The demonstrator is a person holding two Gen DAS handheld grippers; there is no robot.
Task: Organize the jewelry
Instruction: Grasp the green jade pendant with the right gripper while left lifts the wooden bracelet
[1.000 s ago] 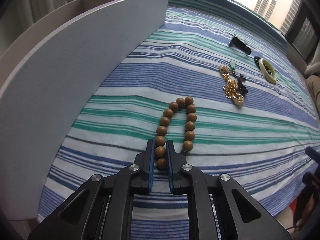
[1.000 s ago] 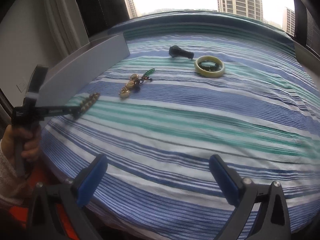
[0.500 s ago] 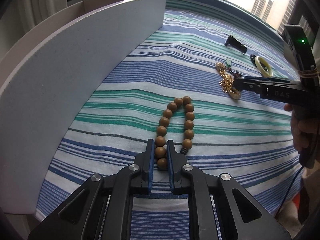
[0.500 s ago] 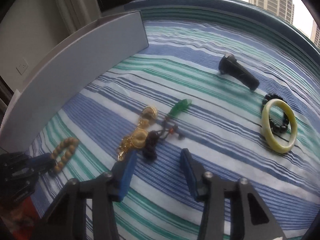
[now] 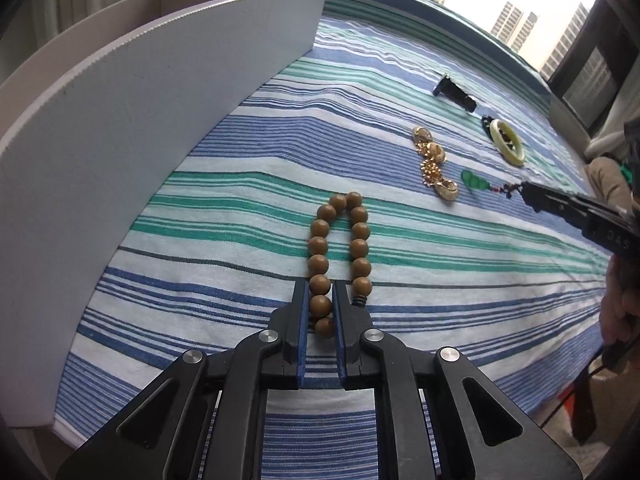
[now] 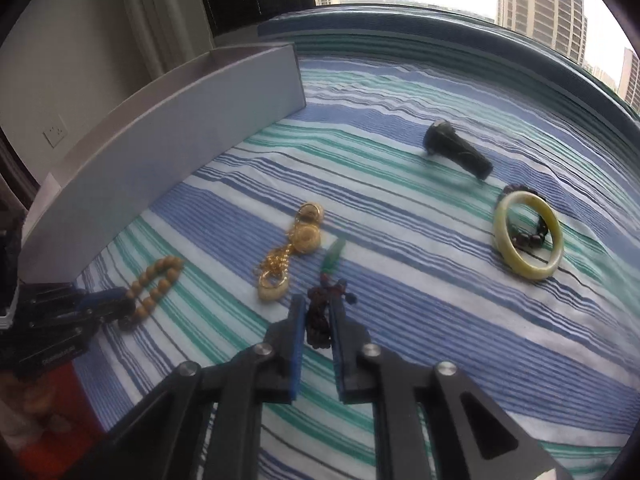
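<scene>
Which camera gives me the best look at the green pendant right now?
The right wrist view: the green pendant lies just ahead of the right gripper, whose fingers pinch its dark cord. The left wrist view shows the pendant small and far off, beside the gold jewelry.

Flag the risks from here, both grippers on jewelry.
1. The left gripper pinches only a few end beads of the wooden bead bracelet; the loose loop could swing or slip on lifting.
2. The right gripper grips the dark cord of the green pendant, which lies close beside the gold chain; lifting might snag it.
</scene>
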